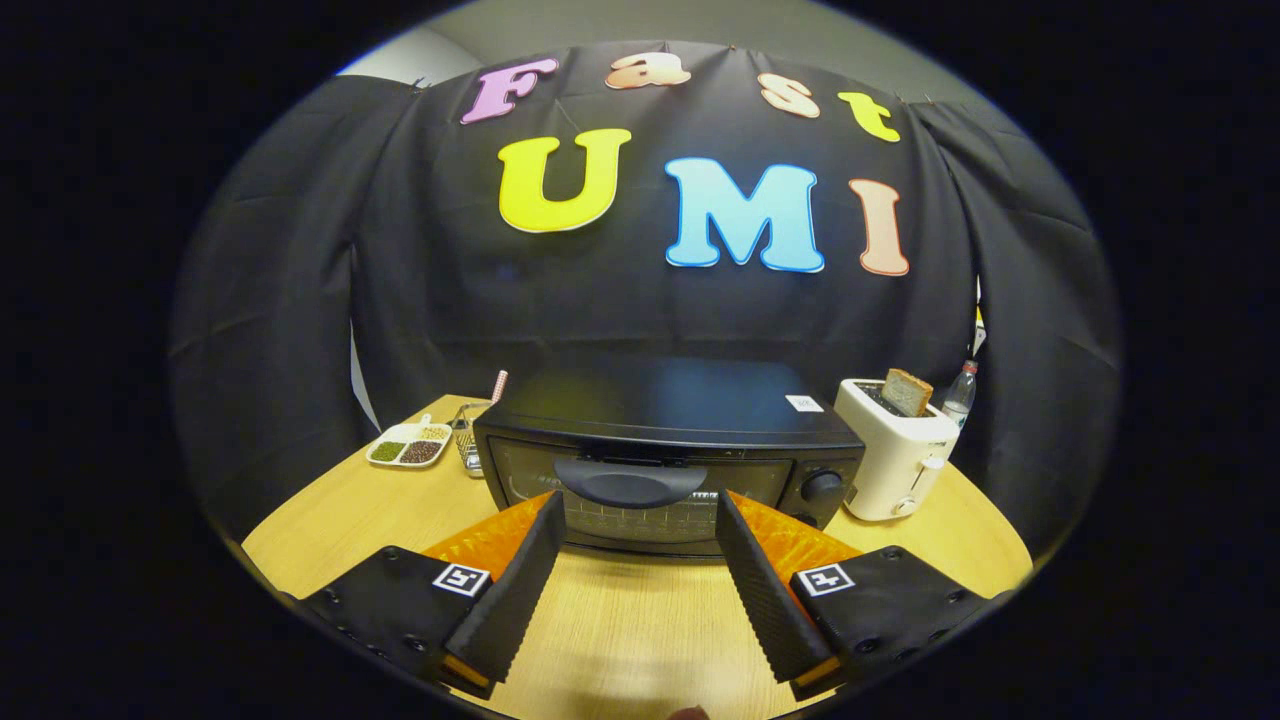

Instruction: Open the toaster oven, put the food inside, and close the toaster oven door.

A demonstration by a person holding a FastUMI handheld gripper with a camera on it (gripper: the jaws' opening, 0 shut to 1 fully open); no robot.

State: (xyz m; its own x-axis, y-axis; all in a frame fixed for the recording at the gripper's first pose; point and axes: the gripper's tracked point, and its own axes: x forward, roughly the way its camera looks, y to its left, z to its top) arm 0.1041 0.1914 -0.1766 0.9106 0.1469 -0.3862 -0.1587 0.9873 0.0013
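Gripper sits wide open with ribbed pads, empty, just short of the boxy black toaster oven's curved door handle on the woodgrain table.

One toaster oven, one toaster holding one bread slice, one bottle, one divided dish.

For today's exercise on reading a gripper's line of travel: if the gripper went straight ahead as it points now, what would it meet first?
Probably the toaster oven, at its door handle; the open gripper points straight at it.
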